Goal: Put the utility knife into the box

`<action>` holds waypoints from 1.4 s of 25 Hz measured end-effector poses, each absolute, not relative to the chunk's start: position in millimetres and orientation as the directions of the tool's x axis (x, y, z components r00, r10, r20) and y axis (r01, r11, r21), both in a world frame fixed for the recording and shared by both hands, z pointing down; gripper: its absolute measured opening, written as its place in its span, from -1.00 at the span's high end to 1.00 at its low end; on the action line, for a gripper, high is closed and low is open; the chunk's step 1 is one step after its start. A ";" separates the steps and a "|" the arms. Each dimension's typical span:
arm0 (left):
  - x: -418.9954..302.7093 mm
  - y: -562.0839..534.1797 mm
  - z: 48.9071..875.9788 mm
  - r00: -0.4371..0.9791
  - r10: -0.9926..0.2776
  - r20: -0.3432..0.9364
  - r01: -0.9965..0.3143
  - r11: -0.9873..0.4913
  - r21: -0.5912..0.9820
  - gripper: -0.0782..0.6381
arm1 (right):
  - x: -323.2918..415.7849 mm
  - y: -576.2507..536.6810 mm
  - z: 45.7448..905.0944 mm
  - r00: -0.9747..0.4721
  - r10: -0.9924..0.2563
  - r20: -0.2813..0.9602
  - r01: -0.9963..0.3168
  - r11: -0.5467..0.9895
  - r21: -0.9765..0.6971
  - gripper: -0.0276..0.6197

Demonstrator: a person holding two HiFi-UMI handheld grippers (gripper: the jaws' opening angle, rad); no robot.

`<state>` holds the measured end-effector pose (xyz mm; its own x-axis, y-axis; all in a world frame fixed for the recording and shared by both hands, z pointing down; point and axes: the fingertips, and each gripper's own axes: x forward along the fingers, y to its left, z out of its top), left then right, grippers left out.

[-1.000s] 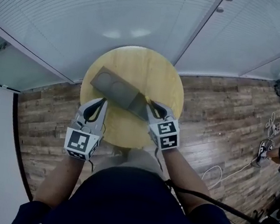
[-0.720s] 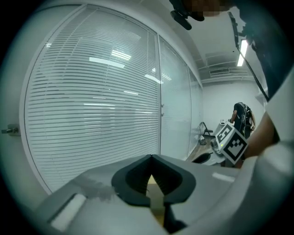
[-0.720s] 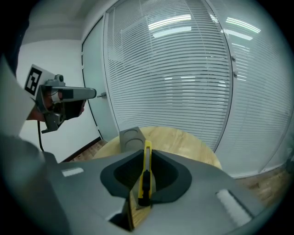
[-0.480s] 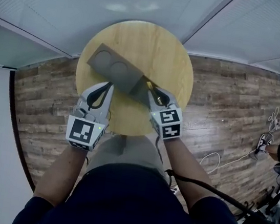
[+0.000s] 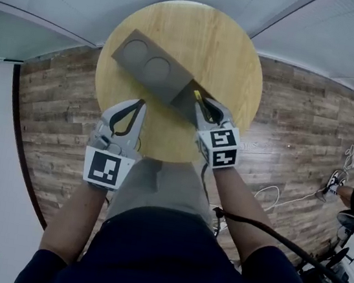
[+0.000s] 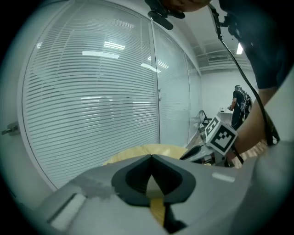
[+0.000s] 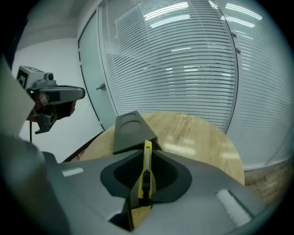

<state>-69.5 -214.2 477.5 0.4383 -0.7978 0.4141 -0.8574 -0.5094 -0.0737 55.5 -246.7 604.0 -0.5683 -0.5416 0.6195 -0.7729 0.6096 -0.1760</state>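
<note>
The right gripper [image 5: 205,109] is clamping the utility knife [image 7: 146,166] at mid-handle, its tip just at the near end of the box [image 5: 154,74]. The left gripper [image 6: 151,157], beside the box, is resting with jaws together and empty. The knife is judged light, rigid and slippery, so the handle is the place to hold it.

Round light-wood surface [image 5: 232,54], upper centre of the head view, standing on a dark plank floor [image 5: 296,128]. One thing lies on it: a long dark grey box [image 5: 149,69], two round recesses on top, running diagonally from upper left toward centre.
</note>
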 end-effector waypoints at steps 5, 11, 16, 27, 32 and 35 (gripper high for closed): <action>-75.3 -203.9 486.6 0.418 -0.798 0.434 -0.869 -0.490 -0.063 0.77 | 54.7 -246.9 607.5 -0.560 -0.561 0.609 -0.771 0.623 -0.135 0.73; -73.9 -195.8 490.0 0.408 -0.801 0.439 -0.878 -0.476 -0.051 0.77 | 55.1 -243.8 607.9 -0.543 -0.574 0.613 -0.775 0.624 -0.101 0.51; -71.5 -192.0 483.3 0.412 -0.805 0.427 -0.880 -0.473 -0.041 0.77 | 56.2 -237.0 605.2 -0.545 -0.566 0.618 -0.773 0.626 -0.109 0.51; -69.8 -182.1 448.8 0.431 -0.822 0.373 -0.877 -0.479 -0.042 0.77 | 59.9 -219.4 565.8 -0.544 -0.602 0.584 -0.777 0.624 -0.082 0.51; -62.3 -179.4 427.2 0.459 -0.819 0.344 -0.865 -0.500 -0.037 0.77 | 66.4 -210.0 539.0 -0.539 -0.629 0.561 -0.788 0.612 -0.070 0.51; -55.0 -170.0 414.2 0.489 -0.805 0.336 -0.850 -0.526 -0.025 0.77 | 67.7 -193.0 522.0 -0.545 -0.636 0.545 -0.781 0.622 -0.055 0.51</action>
